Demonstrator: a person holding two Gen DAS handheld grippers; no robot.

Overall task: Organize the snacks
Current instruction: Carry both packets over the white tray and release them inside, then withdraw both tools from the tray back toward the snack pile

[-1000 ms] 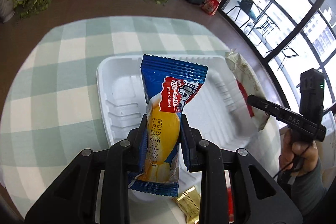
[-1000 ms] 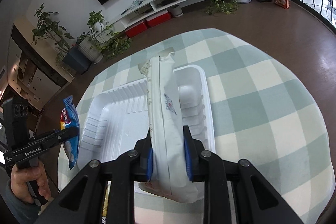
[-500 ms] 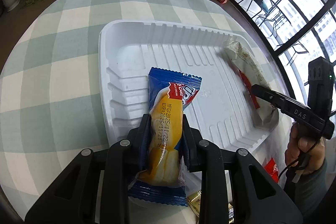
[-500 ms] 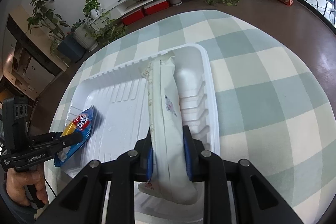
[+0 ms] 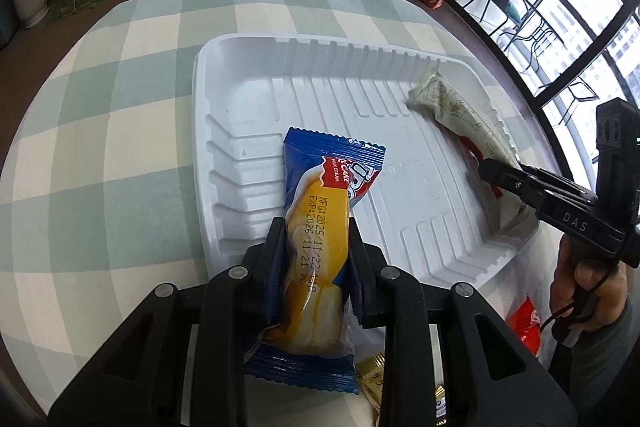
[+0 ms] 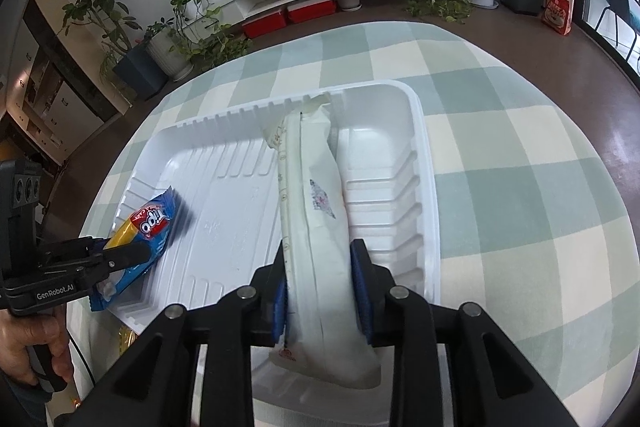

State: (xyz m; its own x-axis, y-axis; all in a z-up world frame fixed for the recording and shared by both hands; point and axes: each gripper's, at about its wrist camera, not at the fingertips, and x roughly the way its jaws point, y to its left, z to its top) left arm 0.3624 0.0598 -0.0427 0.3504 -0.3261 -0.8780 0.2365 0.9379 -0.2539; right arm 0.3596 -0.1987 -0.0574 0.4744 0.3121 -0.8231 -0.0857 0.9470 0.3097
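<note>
Left fingers [image 5: 318,239]: I have them clamped on the blue roll-cake packet [image 5: 320,223], gripping its yellow middle.
Roll-cake packet: its far end lies over the left part of the white tray [image 5: 240,99].
Right fingers [image 6: 320,267]: I have them pinched on the long cream snack pack [image 6: 314,195].
Cream pack: it stretches along the tray's right part, tip near the far wall.
Tray: sits on the checked bench [image 6: 520,155].

Left gripper [image 5: 318,251] and right gripper [image 6: 320,279], both clamped.
</note>
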